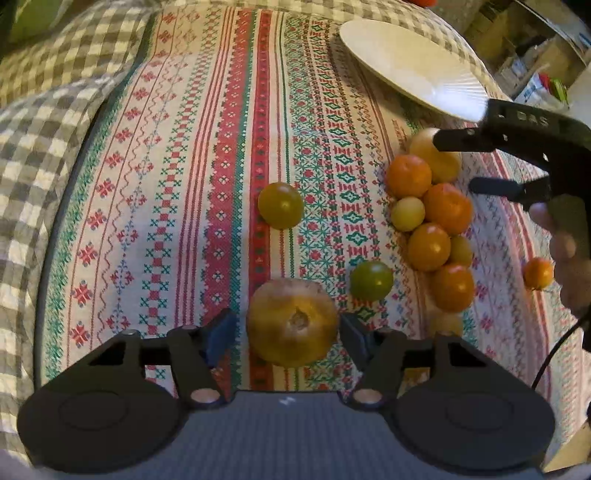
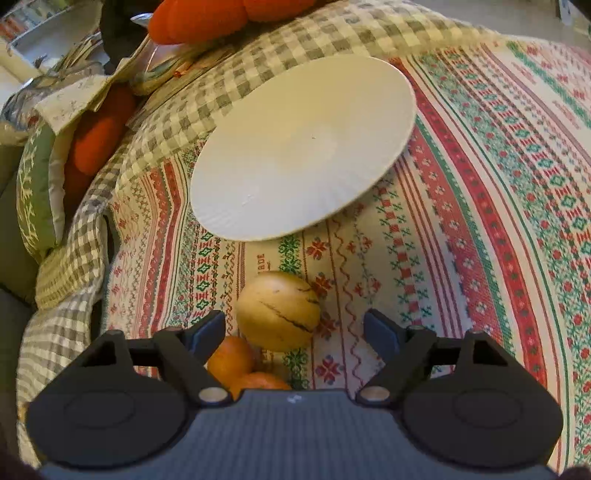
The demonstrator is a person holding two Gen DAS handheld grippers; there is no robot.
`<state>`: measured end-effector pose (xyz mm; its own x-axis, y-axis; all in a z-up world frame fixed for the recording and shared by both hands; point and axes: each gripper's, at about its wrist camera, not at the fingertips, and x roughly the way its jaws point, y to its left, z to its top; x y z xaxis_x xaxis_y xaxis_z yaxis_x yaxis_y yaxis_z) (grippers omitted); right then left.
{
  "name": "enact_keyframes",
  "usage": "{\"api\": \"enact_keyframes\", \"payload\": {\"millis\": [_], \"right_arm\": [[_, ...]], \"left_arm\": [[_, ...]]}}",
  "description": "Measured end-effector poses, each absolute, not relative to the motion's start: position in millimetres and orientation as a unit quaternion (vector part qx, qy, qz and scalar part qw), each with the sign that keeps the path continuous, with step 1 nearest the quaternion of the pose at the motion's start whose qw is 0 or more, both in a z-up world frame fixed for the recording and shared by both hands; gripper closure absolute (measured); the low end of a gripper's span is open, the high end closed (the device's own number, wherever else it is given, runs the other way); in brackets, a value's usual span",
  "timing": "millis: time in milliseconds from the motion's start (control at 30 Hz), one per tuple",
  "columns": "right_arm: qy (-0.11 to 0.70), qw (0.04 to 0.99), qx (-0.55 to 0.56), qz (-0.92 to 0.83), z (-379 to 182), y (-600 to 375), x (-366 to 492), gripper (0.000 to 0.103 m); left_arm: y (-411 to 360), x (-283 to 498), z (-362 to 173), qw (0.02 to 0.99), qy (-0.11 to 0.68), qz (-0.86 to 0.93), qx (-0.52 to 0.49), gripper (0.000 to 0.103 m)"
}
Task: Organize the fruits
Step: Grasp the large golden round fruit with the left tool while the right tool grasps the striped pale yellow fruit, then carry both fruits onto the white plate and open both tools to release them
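Observation:
My left gripper [image 1: 288, 326] is open, its fingers on either side of a large yellow-brown round fruit [image 1: 291, 326] on the patterned cloth, apart from it. Two green fruits [image 1: 280, 205] [image 1: 371, 280] lie beyond. A cluster of orange and yellow fruits [image 1: 430, 221] lies to the right. My right gripper [image 1: 454, 162] shows there, open above the cluster. In the right wrist view my right gripper [image 2: 295, 326] is open around a yellow striped fruit [image 2: 279, 310], with orange fruits [image 2: 232, 358] below. A white plate [image 2: 303, 147] lies ahead, also in the left wrist view [image 1: 410, 62].
A checked cloth [image 1: 48, 122] borders the patterned table cloth [image 1: 184, 184]. Red-orange cushions [image 2: 199, 16] and clutter lie past the table's far left edge in the right wrist view. A lone orange fruit [image 1: 538, 273] lies by the hand at the right.

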<state>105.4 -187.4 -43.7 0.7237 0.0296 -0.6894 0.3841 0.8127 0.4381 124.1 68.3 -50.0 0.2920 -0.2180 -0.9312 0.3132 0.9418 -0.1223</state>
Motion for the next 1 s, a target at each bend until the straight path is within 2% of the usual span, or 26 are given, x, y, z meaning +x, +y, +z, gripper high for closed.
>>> {"api": "enact_keyframes", "payload": {"millis": [167, 267, 333, 400, 500, 1000], "right_arm": [[0.356, 0.898, 0.228, -0.117, -44.6, -170.6, 115.2, 0.033], [0.353, 0.907, 0.191, -0.123, -45.7, -160.9, 120.7, 0.042], [0.349, 0.913, 0.173, -0.119, -45.4, -155.4, 122.6, 0.052], [0.348, 0.916, 0.158, -0.123, -44.9, -152.0, 124.9, 0.052], [0.347, 0.917, 0.153, -0.124, -44.7, -151.1, 125.0, 0.052], [0.343, 0.899, 0.252, -0.104, -37.8, -176.7, 103.8, 0.053]], "left_arm": [[68.3, 115.0, -47.9, 0.81, 0.559, -0.169, 0.054, 0.062], [68.4, 115.6, -48.5, 0.813, 0.553, -0.173, 0.057, 0.064], [68.1, 114.7, -48.0, 0.815, 0.549, -0.176, 0.059, 0.068], [68.7, 114.2, -47.5, 0.817, 0.545, -0.181, 0.056, 0.072], [71.4, 113.6, -46.8, 0.816, 0.545, -0.183, 0.049, 0.072], [78.2, 125.8, -31.1, 0.833, 0.525, -0.175, -0.01, 0.072]]}}
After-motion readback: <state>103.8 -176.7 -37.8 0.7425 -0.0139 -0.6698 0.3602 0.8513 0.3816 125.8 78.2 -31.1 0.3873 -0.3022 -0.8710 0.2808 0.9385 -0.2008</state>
